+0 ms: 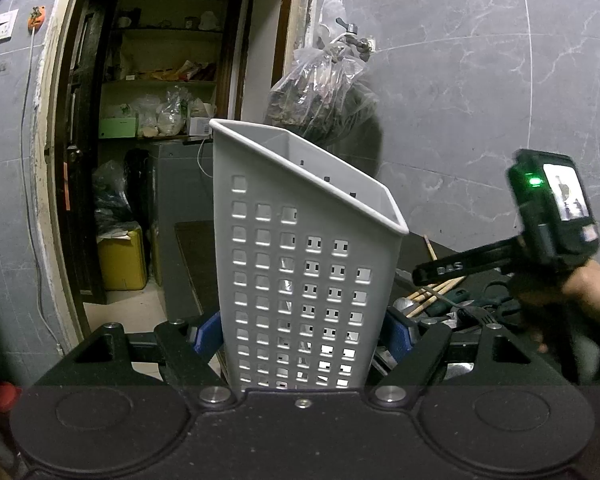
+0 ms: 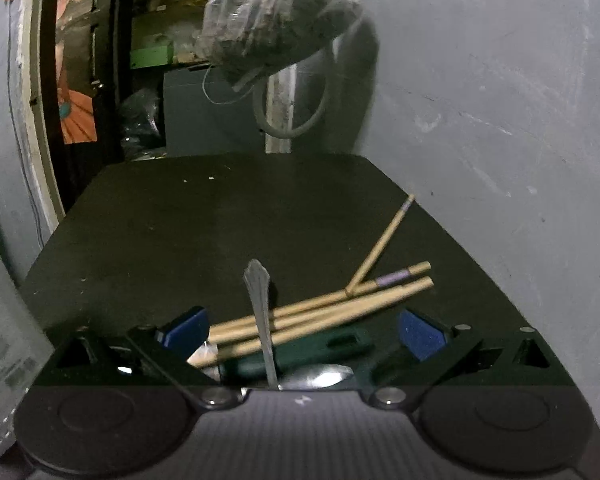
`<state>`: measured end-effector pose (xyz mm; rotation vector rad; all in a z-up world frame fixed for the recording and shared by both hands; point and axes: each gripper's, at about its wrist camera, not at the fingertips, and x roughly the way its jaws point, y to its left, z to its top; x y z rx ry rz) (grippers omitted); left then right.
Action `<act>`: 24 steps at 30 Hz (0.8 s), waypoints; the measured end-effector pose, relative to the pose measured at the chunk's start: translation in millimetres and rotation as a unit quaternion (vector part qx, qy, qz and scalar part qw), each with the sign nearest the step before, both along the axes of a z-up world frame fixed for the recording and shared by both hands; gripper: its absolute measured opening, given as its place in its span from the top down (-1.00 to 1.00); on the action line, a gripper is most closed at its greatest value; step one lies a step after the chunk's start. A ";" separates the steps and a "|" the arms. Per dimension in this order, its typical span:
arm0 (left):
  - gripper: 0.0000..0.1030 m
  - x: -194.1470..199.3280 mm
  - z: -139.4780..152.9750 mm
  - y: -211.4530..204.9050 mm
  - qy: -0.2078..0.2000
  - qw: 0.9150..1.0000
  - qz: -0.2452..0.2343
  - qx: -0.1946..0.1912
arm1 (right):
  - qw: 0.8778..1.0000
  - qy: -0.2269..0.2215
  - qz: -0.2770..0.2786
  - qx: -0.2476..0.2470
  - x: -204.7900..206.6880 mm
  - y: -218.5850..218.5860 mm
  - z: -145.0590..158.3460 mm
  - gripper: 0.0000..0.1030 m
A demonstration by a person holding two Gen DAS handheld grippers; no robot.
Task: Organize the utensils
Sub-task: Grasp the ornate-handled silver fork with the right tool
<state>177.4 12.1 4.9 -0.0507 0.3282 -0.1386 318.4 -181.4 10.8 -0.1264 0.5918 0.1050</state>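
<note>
The left claw [image 1: 302, 336] pinches the grey perforated utensil holder [image 1: 300, 256] between its blue pads, the holder tilted toward 1 o'clock. At 3 o'clock from it, utensils lie heaped on the dark surface [image 2: 220, 224]. The right claw [image 2: 302, 334] is spread above wooden chopsticks [image 2: 320, 312] and a metal spoon [image 2: 260, 312], its handle toward 12 o'clock.

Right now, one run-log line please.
left gripper: shut on grey utensil caddy | right gripper: open over metal spoon, chopsticks | phase: pre-grasp
</note>
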 end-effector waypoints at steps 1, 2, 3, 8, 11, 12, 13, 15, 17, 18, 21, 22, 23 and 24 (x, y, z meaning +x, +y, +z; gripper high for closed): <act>-0.55 0.0 -0.1 -0.1 0.000 1.000 0.000 0.000 | 1.000 0.000 0.001 -0.010 5.5 3.7 -0.7 -1.00; -0.55 0.0 -0.1 -0.1 0.000 1.000 0.000 0.000 | 1.000 0.001 -0.001 -0.020 11.8 6.3 -1.5 -1.00; -0.55 0.0 -0.1 -0.2 0.000 1.000 0.000 0.000 | 0.999 0.003 -0.007 -0.033 17.6 9.9 -2.9 -0.99; -0.55 0.0 -0.1 -0.2 0.000 1.000 0.000 0.000 | 0.997 0.011 -0.012 -0.078 30.9 21.8 -10.2 -0.99; -0.55 0.1 -0.1 -0.2 0.000 1.000 0.000 0.000 | 0.996 0.013 -0.007 -0.083 33.6 26.7 -13.6 -0.97; -0.55 0.0 0.0 -0.2 0.000 1.000 0.000 -0.001 | 0.997 0.015 -0.003 -0.080 34.4 27.7 -14.5 -0.93; -0.55 -0.2 0.0 -0.4 0.000 1.000 0.000 -0.001 | 0.997 0.017 -0.002 -0.079 35.0 28.9 -15.4 -0.89; -0.55 -0.4 0.1 -0.5 0.000 1.000 0.000 -0.001 | 0.997 0.014 0.002 -0.078 34.9 30.7 -16.9 -0.78; -0.55 -0.4 0.1 -0.3 0.000 1.000 0.000 -0.001 | 0.997 0.016 0.006 -0.075 35.2 30.1 -18.2 -0.70; -0.55 -0.4 0.1 -0.3 0.000 1.000 0.000 -0.002 | 0.997 0.019 0.009 -0.070 36.2 29.7 -19.1 -0.62; -0.55 -0.3 0.0 -0.4 0.000 1.000 0.001 -0.002 | 0.998 0.026 0.013 -0.059 38.0 28.1 -21.5 -0.46; -0.55 -0.5 0.1 -0.7 0.000 1.000 0.001 -0.002 | 0.998 0.025 0.015 -0.056 37.2 28.0 -21.8 -0.43; -0.55 -0.7 0.1 -1.1 0.000 1.000 0.001 -0.002 | 0.998 0.025 0.015 -0.053 37.2 27.9 -21.8 -0.35; -0.55 -0.6 0.4 -0.4 0.000 1.000 0.001 -0.002 | 0.998 0.026 0.014 -0.050 37.0 27.4 -21.8 -0.26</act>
